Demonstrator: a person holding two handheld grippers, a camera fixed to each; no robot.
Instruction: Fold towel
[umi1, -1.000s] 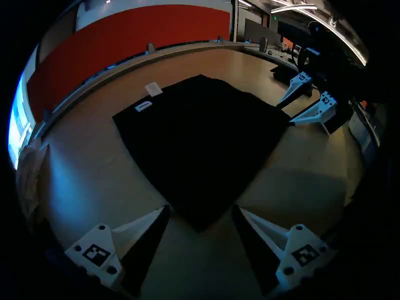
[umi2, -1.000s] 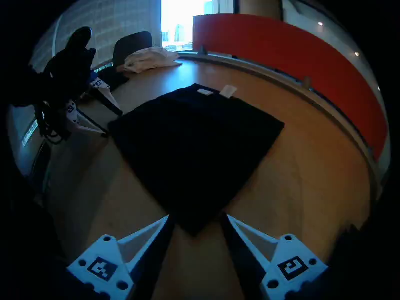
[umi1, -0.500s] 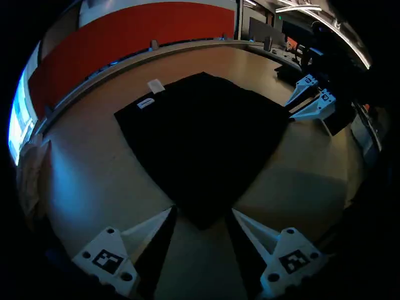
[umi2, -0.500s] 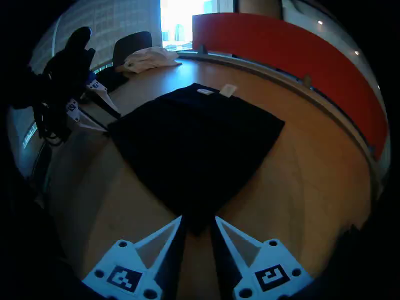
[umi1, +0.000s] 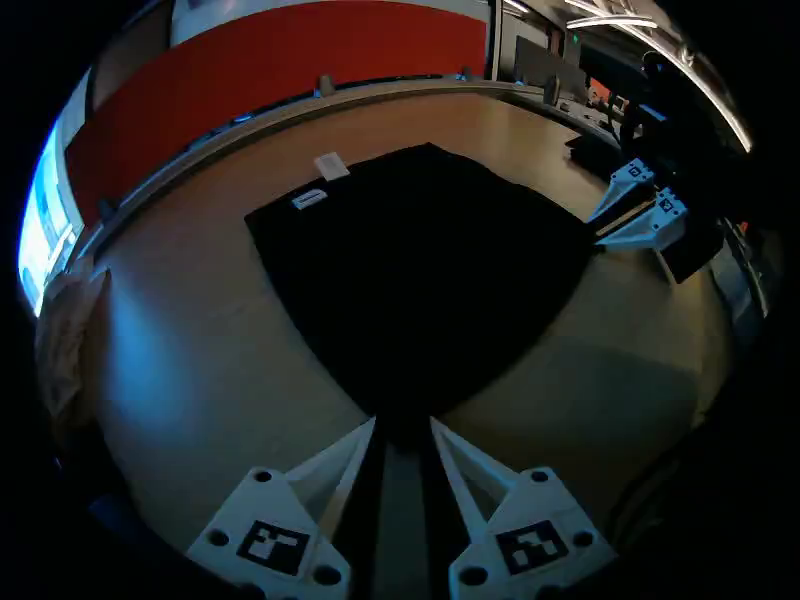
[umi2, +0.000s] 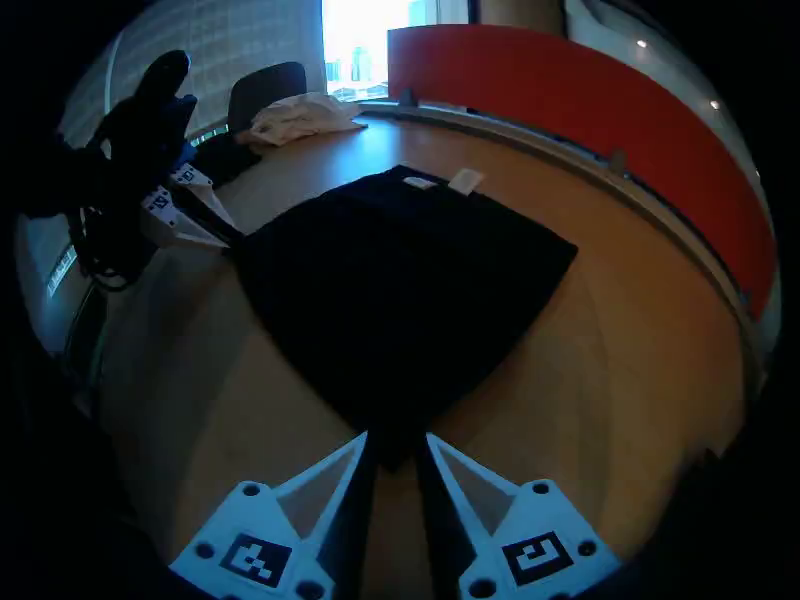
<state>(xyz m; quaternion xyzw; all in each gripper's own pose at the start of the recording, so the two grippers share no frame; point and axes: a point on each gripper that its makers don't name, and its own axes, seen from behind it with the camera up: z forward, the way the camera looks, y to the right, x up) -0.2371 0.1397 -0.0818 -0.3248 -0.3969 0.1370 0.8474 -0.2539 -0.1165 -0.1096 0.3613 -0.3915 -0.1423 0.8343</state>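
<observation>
A black towel (umi1: 420, 270) lies spread flat on the wooden table (umi1: 190, 350), with a white label (umi1: 310, 198) near its far edge. In the left gripper view, my left gripper (umi1: 402, 425) is shut on the towel's nearest corner. My right gripper (umi1: 597, 232) shows farther off at the towel's right corner. In the right gripper view, the towel (umi2: 400, 280) reaches towards me and my right gripper (umi2: 395, 440) is shut on its near corner. My left gripper (umi2: 235, 243) grips the left corner there, held by a dark-sleeved hand.
A small white card (umi1: 331, 165) lies on the table just beyond the towel. A pale bundle of cloth (umi2: 300, 115) rests at the far end beside a dark chair (umi2: 265, 90). A red partition (umi2: 600, 110) runs along the table's far edge.
Both grippers have narrowed from open to shut on the towel's corners. The left gripper moved forward onto its corner; the towel has stayed flat.
</observation>
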